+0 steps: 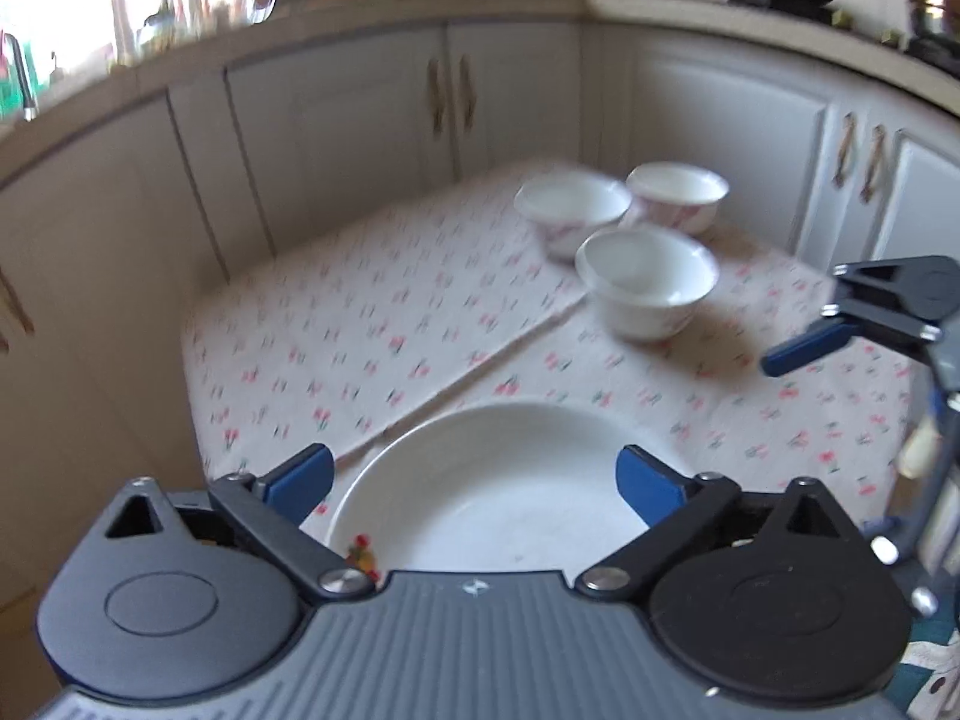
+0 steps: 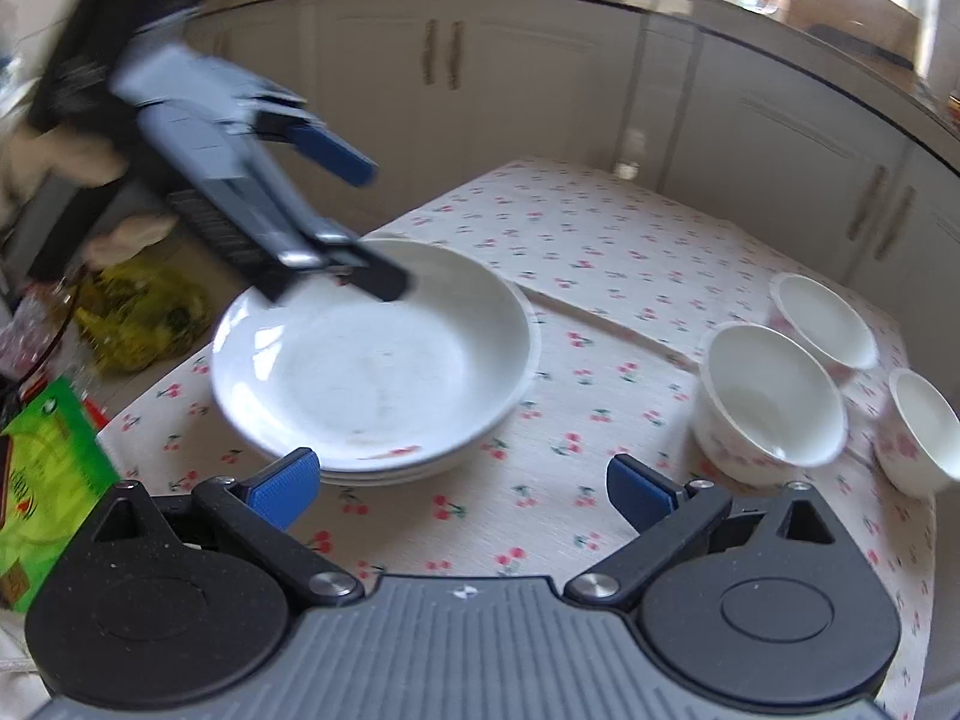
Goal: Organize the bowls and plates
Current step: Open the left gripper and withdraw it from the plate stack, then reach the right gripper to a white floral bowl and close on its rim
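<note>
My right gripper point(image 2: 462, 489) has its jaws spread wide with nothing between the blue pads, only the cherry-print cloth point(image 2: 540, 516) showing below the gap. Just ahead of my left-hand pad sits the stack of white plates point(image 2: 372, 372); its near rim lies beside that pad, and I cannot tell whether they touch. Ahead and to the right of the jaws stand three white bowls point(image 2: 774, 396), the nearest one just beyond my right-hand pad, the other two close behind it and crowded together. My left gripper point(image 1: 474, 480) is also released, jaws wide, and the top plate point(image 1: 486, 492) lies below and between its pads, its far rim just past them; the pads do not press on it. From the right wrist view this gripper hangs over the far left rim of the plates, tilted down and blurred. Past the left jaws, beyond the plate and a fold in the cloth, the bowls point(image 1: 648, 282) sit ahead and to the right, well apart from the pads. Behind everything run pale cabinet doors point(image 1: 390, 114) under a cluttered counter point(image 1: 660, 6).
</note>
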Available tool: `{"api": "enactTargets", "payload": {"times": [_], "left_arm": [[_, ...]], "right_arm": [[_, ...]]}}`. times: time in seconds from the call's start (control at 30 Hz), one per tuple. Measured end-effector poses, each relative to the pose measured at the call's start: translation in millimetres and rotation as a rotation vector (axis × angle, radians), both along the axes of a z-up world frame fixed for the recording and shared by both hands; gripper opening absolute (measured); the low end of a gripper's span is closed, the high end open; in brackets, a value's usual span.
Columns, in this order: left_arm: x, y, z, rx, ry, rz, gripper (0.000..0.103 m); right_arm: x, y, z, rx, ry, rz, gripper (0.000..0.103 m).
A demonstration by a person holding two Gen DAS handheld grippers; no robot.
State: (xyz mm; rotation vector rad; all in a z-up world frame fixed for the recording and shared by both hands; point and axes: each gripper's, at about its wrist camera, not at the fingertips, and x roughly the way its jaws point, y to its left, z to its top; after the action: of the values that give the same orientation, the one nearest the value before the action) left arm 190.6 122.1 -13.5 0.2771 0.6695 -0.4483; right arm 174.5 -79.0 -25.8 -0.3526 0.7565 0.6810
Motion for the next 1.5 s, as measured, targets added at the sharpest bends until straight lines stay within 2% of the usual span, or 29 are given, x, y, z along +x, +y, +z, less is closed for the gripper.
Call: {"api": "enactTargets", "payload": {"times": [0.27,0.43,0.6,0.67,0.83,0.93,1.0,1.07,1.13,1.2,1.3,1.4,1.43,1.5], "left_arm": [[-38,-26,6,-0.028,-0.073,-0.029,0.102],[-51,-35,14,-0.153,-0.092,-0.011,0.102],[-53,-53,18,-0.206,-0.113,0.028,0.102],[-55,-64,17,-0.187,-0.129,0.058,0.102],[-61,-102,8,-0.061,-0.22,0.065,0.102],[-67,-119,5,-0.071,-0.24,0.022,0.102],[-69,-130,2,-0.086,-0.242,0.027,0.102],[-66,-142,-1,-0.054,-0.228,0.044,0.102],[-59,-154,-4,-0.018,-0.17,0.038,0.102],[-55,-160,-6,-0.025,-0.127,0.009,0.102],[-52,-168,-7,-0.035,-0.117,0.004,0.102],[-47,-173,-9,-0.056,-0.074,-0.007,0.102],[-46,-174,-10,-0.061,-0.068,-0.013,0.102],[-50,-178,-14,-0.054,-0.114,-0.004,0.102]], "right_arm": [[3,-46,-1,0.064,0.006,-0.134,0.103],[-2,-72,-2,0.078,-0.002,-0.18,0.103],[-8,-97,-1,0.089,-0.024,-0.211,0.103],[-10,-107,0,0.1,-0.034,-0.218,0.103],[-12,-130,3,0.096,-0.067,-0.237,0.103],[-13,-145,5,0.096,-0.082,-0.246,0.103],[-12,-155,4,0.099,-0.085,-0.257,0.103],[-10,-165,4,0.111,-0.085,-0.267,0.103],[-8,-172,2,0.121,-0.073,-0.277,0.103],[-7,-177,0,0.131,-0.07,-0.281,0.103],[-7,-183,-2,0.139,-0.076,-0.284,0.103],[-6,-190,-2,0.153,-0.079,-0.293,0.103],[-5,-191,-2,0.157,-0.08,-0.295,0.103],[-4,-194,0,0.158,-0.085,-0.3,0.103]]}}
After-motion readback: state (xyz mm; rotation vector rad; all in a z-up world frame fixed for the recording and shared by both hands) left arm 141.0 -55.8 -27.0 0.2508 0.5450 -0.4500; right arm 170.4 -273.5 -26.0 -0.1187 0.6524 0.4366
